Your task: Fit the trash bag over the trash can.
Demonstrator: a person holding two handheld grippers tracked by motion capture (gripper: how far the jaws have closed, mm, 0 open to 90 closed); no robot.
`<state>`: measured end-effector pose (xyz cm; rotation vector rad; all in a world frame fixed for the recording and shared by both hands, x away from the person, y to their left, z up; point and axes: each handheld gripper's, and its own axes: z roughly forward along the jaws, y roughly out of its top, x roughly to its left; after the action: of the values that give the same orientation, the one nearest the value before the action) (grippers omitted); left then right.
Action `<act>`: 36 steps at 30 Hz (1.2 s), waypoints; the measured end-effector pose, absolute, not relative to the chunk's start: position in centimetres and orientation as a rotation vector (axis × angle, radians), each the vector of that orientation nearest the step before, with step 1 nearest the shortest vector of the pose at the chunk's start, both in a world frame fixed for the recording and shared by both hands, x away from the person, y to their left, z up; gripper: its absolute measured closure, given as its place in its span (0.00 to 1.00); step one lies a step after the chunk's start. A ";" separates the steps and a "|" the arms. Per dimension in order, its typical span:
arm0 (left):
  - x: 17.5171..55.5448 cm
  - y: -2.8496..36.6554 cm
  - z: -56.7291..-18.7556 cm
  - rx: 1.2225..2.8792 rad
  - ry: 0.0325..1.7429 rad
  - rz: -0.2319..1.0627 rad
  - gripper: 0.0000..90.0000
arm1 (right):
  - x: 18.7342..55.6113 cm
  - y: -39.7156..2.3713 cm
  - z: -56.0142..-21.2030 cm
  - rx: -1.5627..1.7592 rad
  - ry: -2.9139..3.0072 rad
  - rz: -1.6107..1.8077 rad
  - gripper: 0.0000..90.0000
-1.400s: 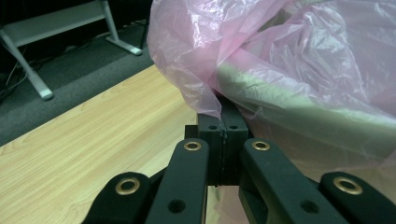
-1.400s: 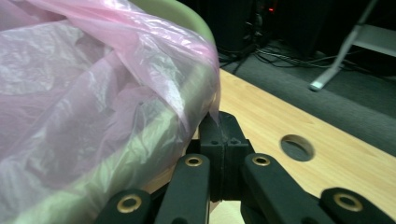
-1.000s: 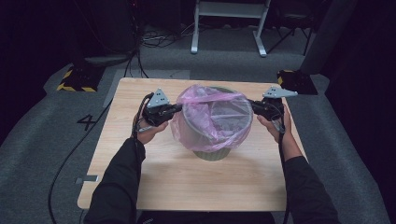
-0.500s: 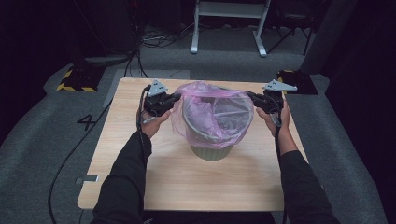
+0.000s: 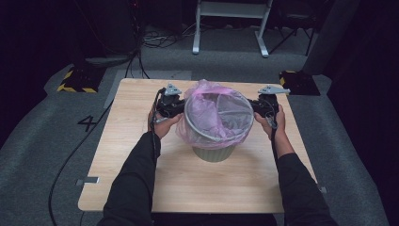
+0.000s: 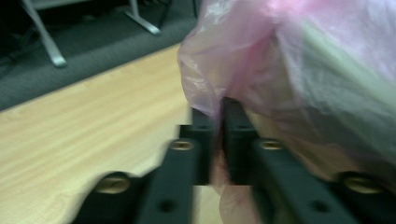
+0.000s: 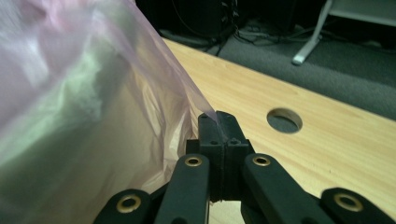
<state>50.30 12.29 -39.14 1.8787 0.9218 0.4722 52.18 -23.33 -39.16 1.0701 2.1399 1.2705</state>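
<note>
Room: dark floor all round, a grey stand's legs [image 5: 230, 28] at the back, a striped block [image 5: 77, 80] off the far left corner.
Worktop: pale wood worktop [image 5: 141, 179], broad bare stretch on the near side, free strips left and right of the bin.
Edges: both hands sit well inside the side edges; the far edge runs close behind them.
Bin: green bin [image 5: 214, 151] stands upright mid-worktop, mouth up, long axis vertical.
Bag: pink bag [image 5: 211, 115] lines the bin, its rim stretched left to right over the mouth.
Left hand-held gripper: left hand-held gripper [image 5: 175, 107] at the bag's left rim; jaws have just been opening, now a narrow gap with pink film running between them.
Right hand-held gripper: right hand-held gripper [image 5: 256, 107] at the right rim, clamped tight on the film.
Extra from the left gripper view: blurred film [image 6: 243, 70] bunched at the jaw tips.
Extra from the right gripper view: a round hole [image 7: 284, 120] in the worktop beyond the jaws.
</note>
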 end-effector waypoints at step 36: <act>48.7 13.7 -41.9 1.913 0.912 0.372 0.93 | 51.2 -25.0 -42.9 1.122 2.285 1.255 0.97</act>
<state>48.69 13.70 -41.90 1.9129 0.9117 0.3715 51.16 -24.99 -42.92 1.1221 2.2848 1.2546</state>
